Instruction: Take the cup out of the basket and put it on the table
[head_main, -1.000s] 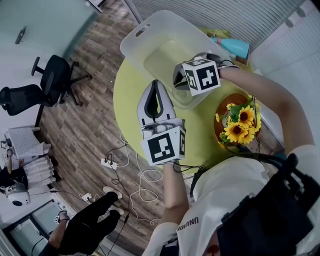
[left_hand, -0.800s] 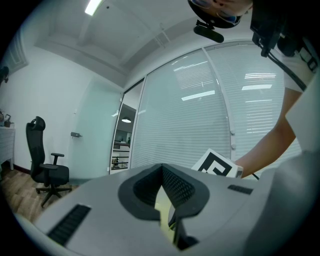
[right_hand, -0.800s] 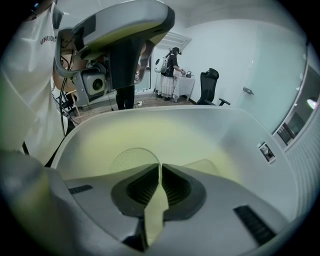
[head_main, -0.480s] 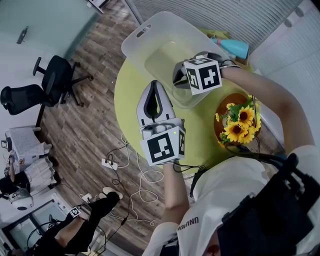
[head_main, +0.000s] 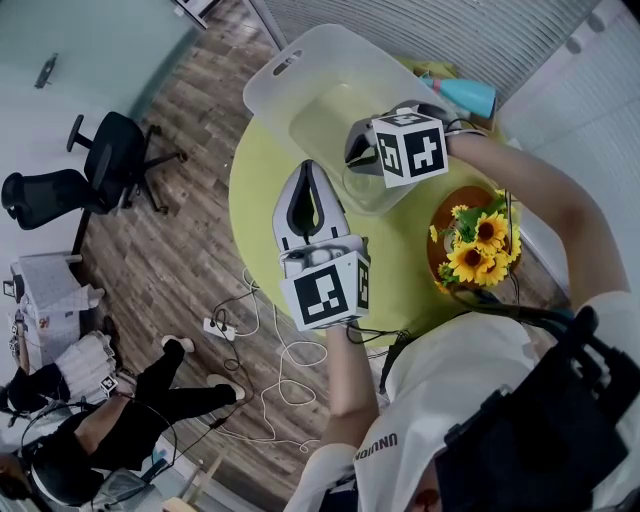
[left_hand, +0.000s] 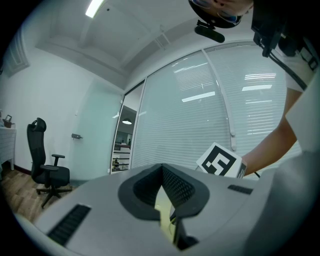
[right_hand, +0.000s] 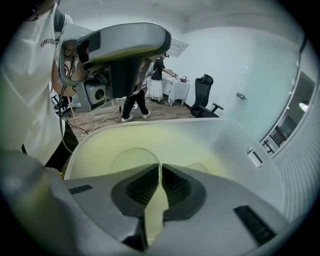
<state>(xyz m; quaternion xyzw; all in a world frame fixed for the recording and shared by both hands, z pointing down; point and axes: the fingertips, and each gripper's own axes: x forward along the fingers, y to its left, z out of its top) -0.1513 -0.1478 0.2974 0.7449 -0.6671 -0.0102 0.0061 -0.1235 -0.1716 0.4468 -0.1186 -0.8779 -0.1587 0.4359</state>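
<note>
Looking down from the head view, the right gripper (head_main: 358, 160) is reaching into the translucent plastic basket (head_main: 285, 62) that sits on the round yellow-green table (head_main: 260, 190). The cup (head_main: 368, 192) is a clear one, so it's honestly hard to spot. It's in the near part of the basket, right up by the wall closest to me, just under the marker cube. In the right gripper view the jaws are pinched almost together with the cup's thin wall caught between them, and you can see the round rim (right_hand: 132, 162) curving off to the left of the pads, with the basket's pale wall (right_hand: 235, 145) all around. I can't tell whether the cup's bottom is resting on the basket floor or is off it. The left gripper (head_main: 311, 168) hangs over the table just outside the basket's near wall, nose pointing toward it. In its own view the jaw tips meet with nothing between them, so it's closed and empty. Off to the right of the table there's a pot of sunflowers (head_main: 478, 248), and a teal container (head_main: 468, 93) lies behind the basket. An office chair (head_main: 105, 160) and some white cables (head_main: 270, 330) are on the wood floor to the left.
</note>
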